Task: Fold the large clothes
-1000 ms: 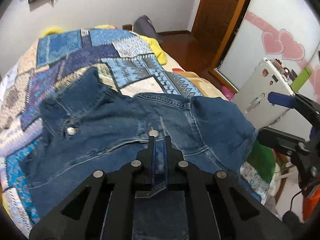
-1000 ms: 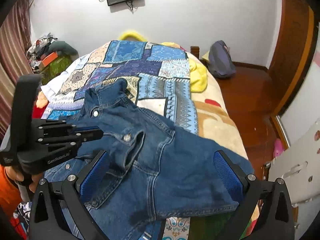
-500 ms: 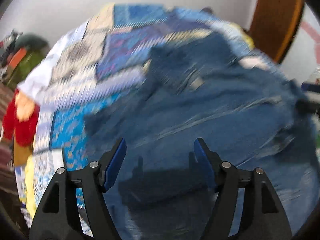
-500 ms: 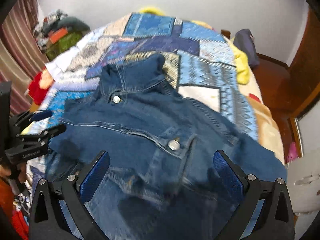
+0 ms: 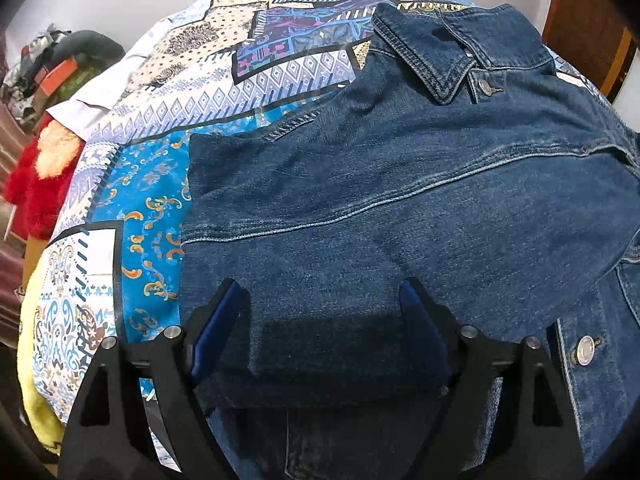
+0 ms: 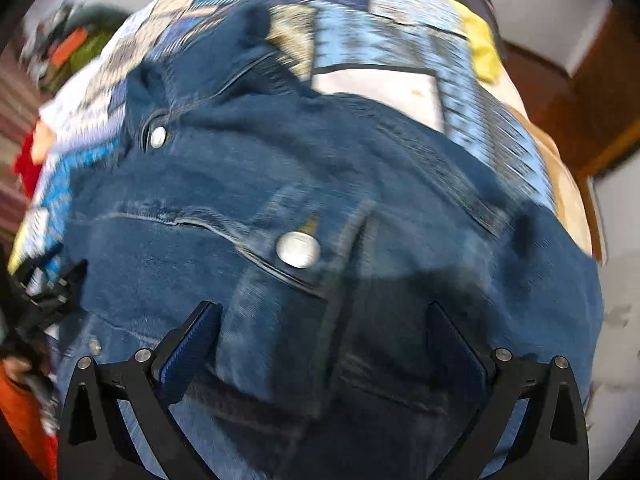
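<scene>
A: Seeing any brand, label or lettering anywhere?

B: Finding none legible. Only plain metal snap buttons (image 5: 585,350) showing on the denim jacket (image 5: 400,184), too small or blurred for any stamp.

A: Lying where, that jacket?

B: Spreading flat across the bed, resting on a patchwork bedspread (image 5: 168,132) of blue, white and beige printed panels. Collar (image 5: 432,52) pointing toward the far wall, one sleeve folded across the front, cuff end lying near the bottom of the left wrist view.

A: And the left hand-held gripper (image 5: 324,320)?

B: Hanging just over the folded sleeve, jaws opening, blue pads (image 5: 216,324) standing wide on either side of the cloth and pressing on nothing. Released, then.

A: The right hand-held gripper (image 6: 324,340)?

B: Also released: jaws spread wide above the jacket's chest pocket, a snap button (image 6: 298,249) lying just beyond them. Blurring badly across that whole view.

A: Surroundings?

B: White walls, brown wooden door frame (image 5: 580,28) at the right. Yellow blanket (image 6: 484,48) peeking from under the bedspread at the far side. Red plush fabric (image 5: 36,196) and a heap of clutter (image 5: 60,64) sitting beside the bed on the left. Brown wooden floor (image 6: 536,76) showing past the bed.
</scene>
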The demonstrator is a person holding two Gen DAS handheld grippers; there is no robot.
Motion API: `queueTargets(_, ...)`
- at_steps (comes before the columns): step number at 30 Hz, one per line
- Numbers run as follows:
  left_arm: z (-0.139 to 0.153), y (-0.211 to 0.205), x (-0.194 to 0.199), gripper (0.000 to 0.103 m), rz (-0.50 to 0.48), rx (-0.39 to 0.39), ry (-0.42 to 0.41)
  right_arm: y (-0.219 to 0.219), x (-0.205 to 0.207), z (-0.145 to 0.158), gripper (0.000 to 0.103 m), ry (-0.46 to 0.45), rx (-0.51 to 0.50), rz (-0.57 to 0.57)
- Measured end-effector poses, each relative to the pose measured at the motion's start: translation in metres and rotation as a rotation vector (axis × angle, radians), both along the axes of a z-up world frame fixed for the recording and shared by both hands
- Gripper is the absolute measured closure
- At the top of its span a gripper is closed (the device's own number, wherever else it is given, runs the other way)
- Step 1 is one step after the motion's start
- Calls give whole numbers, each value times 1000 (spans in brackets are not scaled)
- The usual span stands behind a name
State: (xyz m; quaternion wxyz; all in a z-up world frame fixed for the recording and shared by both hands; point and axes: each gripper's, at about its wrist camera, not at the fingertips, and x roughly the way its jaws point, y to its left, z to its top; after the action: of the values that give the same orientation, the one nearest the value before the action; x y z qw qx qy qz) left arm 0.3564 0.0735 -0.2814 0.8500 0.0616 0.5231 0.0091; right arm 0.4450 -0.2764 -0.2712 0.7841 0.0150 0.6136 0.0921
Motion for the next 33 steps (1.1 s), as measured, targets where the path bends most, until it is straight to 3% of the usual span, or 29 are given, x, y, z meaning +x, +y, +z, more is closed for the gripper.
queueTargets(2,1,-5,-4,22,-1,21,-2,-13,-7,8,0,11,54,-24)
queueTargets(9,16,-26,-17,22,-69,85,-22,-47,-37,64,0,-156,-71,-54)
queueTargets(18,87,-85,-25,21,-171,39,-165,-124,-86,143,0,-382,-159,-179)
queueTargets(21,108,-110,-18,14,-199,1,-195,-154,-104,153,0,-415,-193,-231)
queueTargets(23,119,-126,-11,8,-212,-43,-202,-171,-112,152,0,-414,-206,-261)
queueTargets(27,123,-162,11,8,-263,-123,-147,-216,-129,124,0,-330,-174,-345)
queueTargets(33,92,-204,40,8,-281,-179,-20,-276,-148,50,0,-142,28,-506)
